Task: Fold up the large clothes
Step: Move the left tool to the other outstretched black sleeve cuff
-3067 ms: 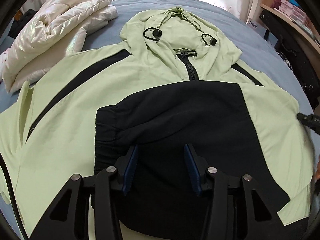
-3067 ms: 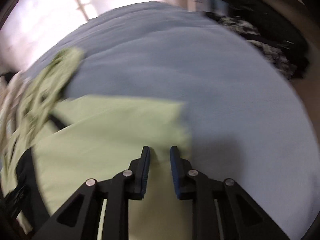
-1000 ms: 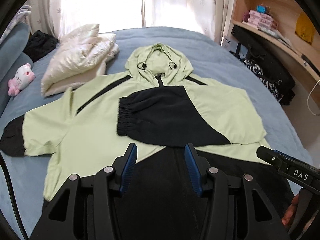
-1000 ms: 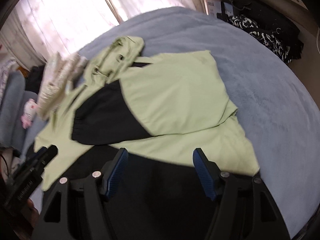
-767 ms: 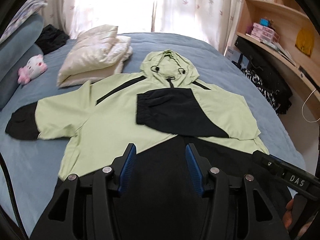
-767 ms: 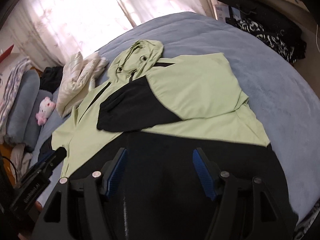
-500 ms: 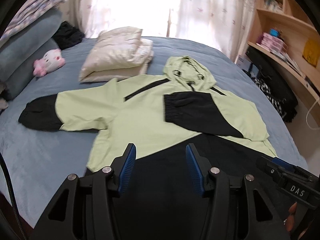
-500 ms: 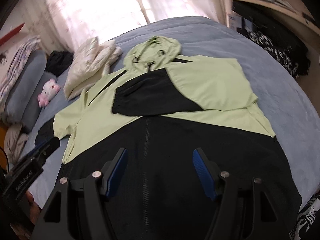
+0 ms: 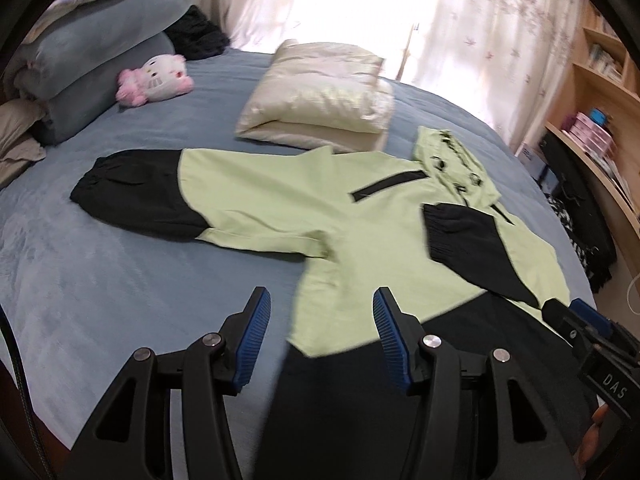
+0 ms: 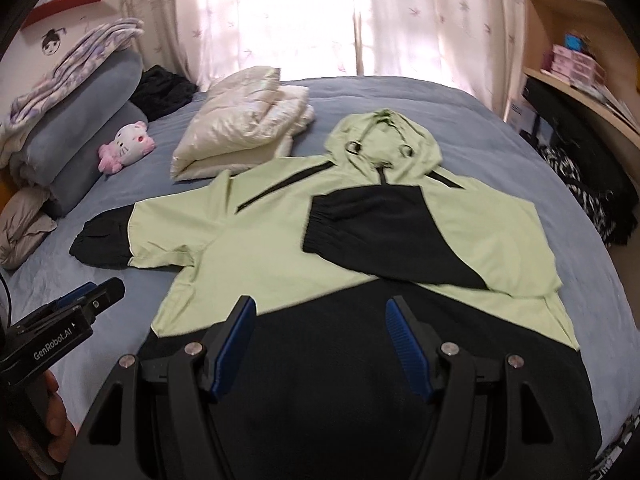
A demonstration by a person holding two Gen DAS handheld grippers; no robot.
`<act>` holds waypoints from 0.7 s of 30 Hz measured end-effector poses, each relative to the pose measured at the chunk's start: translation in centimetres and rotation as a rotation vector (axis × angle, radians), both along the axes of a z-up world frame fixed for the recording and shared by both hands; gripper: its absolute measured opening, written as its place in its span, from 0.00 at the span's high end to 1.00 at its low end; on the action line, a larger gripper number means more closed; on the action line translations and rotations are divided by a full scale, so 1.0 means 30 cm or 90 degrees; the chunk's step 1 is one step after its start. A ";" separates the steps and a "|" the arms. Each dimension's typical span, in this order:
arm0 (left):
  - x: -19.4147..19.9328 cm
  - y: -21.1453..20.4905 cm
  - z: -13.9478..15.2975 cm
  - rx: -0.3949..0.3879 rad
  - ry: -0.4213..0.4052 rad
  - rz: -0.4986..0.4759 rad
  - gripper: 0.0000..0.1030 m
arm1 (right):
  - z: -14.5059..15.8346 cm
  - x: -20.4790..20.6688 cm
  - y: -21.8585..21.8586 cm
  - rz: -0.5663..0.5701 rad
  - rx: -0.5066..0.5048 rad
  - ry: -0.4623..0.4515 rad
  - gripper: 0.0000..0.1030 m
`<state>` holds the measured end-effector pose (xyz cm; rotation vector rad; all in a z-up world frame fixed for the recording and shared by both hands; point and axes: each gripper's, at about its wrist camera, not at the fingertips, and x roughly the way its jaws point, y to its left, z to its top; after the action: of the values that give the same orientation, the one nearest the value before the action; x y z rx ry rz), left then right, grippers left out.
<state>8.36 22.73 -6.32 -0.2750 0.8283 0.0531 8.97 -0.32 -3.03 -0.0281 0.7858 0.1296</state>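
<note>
Here both claws, left claw (image 9: 318, 336) and right claw (image 10: 320, 344), gape wide above the hoodie's (image 10: 280, 240) black hem (image 10: 360, 360).

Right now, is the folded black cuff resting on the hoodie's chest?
Touching. The right wrist view shows the black cuff lying flat across the green hoodie chest, with no gap or shadow beneath it.

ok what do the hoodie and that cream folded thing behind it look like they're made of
The hoodie looks like thin matte woven fabric, perhaps nylon: it lies flat with crisp creases and gathered elastic cuffs. The cream folded jacket or quilt looks like glossy, padded synthetic: it shines and puffs. The fibre of either cannot be told.
</note>
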 end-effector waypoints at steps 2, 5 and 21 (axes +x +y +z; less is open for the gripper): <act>0.019 0.060 -0.014 -0.003 0.004 0.010 0.50 | -0.006 0.028 0.049 0.009 -0.006 -0.002 0.34; 0.057 0.146 -0.036 -0.006 0.010 0.024 0.50 | -0.022 0.085 0.142 0.029 -0.013 0.001 0.34; 0.260 0.675 -0.284 -0.215 0.069 0.093 0.50 | -0.147 0.354 0.637 0.152 -0.040 -0.006 0.35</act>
<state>16.17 42.99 -14.84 -0.6557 0.9226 0.0647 19.59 18.79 -7.45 -0.1822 0.7755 0.3314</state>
